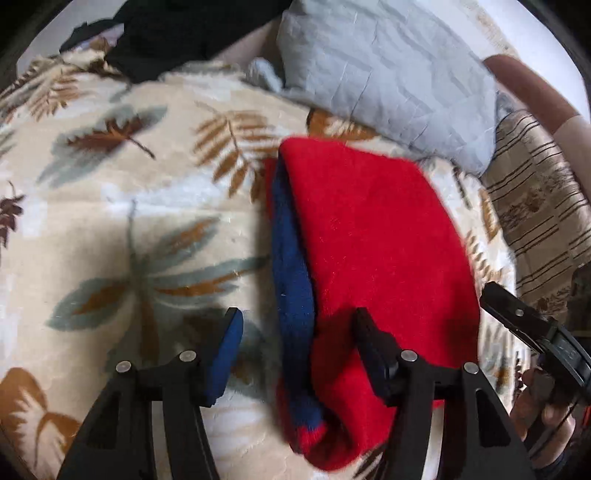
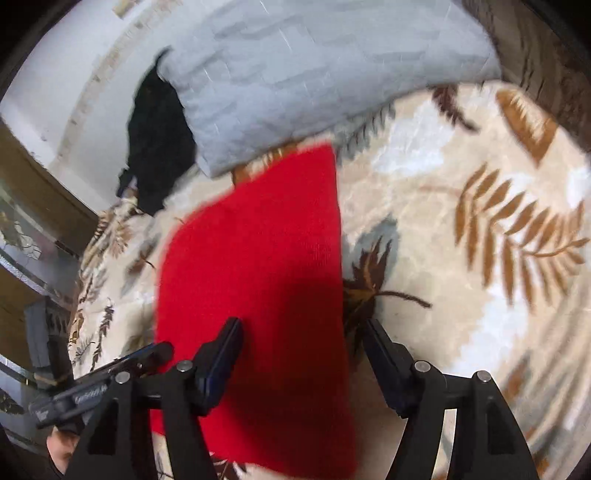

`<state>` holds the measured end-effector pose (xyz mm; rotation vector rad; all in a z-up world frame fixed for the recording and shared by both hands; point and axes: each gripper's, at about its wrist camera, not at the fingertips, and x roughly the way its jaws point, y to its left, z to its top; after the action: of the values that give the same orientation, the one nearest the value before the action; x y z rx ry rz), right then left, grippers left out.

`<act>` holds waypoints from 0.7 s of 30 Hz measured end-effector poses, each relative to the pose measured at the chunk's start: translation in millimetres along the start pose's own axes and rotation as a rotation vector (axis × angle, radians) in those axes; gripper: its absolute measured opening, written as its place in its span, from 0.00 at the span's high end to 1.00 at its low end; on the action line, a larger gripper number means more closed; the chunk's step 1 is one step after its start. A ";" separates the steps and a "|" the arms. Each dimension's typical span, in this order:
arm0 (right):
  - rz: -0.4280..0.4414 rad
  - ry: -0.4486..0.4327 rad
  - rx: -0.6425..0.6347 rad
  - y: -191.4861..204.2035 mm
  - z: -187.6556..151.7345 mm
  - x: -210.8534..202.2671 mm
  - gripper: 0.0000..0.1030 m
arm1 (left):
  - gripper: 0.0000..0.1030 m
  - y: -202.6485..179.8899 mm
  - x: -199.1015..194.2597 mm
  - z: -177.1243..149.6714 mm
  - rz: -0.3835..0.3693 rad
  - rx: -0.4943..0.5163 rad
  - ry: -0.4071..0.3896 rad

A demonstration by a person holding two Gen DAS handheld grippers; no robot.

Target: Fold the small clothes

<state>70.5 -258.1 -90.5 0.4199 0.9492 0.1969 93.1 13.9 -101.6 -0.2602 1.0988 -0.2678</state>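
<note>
A red knit garment (image 1: 373, 240) with a blue inner band (image 1: 291, 280) lies folded on a leaf-patterned blanket (image 1: 129, 206). My left gripper (image 1: 297, 328) is open above its near left edge, one finger over the blanket and one over the red cloth. In the right wrist view the same red garment (image 2: 258, 266) lies flat. My right gripper (image 2: 301, 332) is open over its near right edge and holds nothing. The right gripper shows at the right edge of the left wrist view (image 1: 517, 317), the left gripper at lower left of the right wrist view (image 2: 122, 365).
A grey pillow (image 1: 384, 70) lies beyond the garment, touching its far end. A black garment (image 1: 177, 33) lies at the far left of the bed. A striped brown cloth (image 1: 539, 206) lies to the right. A wall and a wooden frame (image 2: 44, 177) stand at left.
</note>
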 end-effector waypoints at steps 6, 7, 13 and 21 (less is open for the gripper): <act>0.189 -0.099 -0.041 42.9 -13.3 -31.5 0.25 | 0.35 -7.3 -21.5 -23.4 0.082 0.071 -0.056; 0.236 -0.063 -0.021 44.4 -20.5 -18.6 0.20 | 0.35 -4.7 -9.4 -25.0 0.111 0.078 -0.020; 0.195 0.040 0.021 52.8 -33.4 8.1 0.15 | 0.33 4.8 -17.6 -29.6 0.168 0.044 -0.041; 0.109 0.037 0.021 57.4 21.6 46.8 0.04 | 0.33 -3.7 -52.5 -40.9 0.225 0.074 -0.113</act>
<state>116.1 -195.9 -89.6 0.4893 0.9657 0.2943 33.5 25.2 -74.0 -0.0837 0.9943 -0.0912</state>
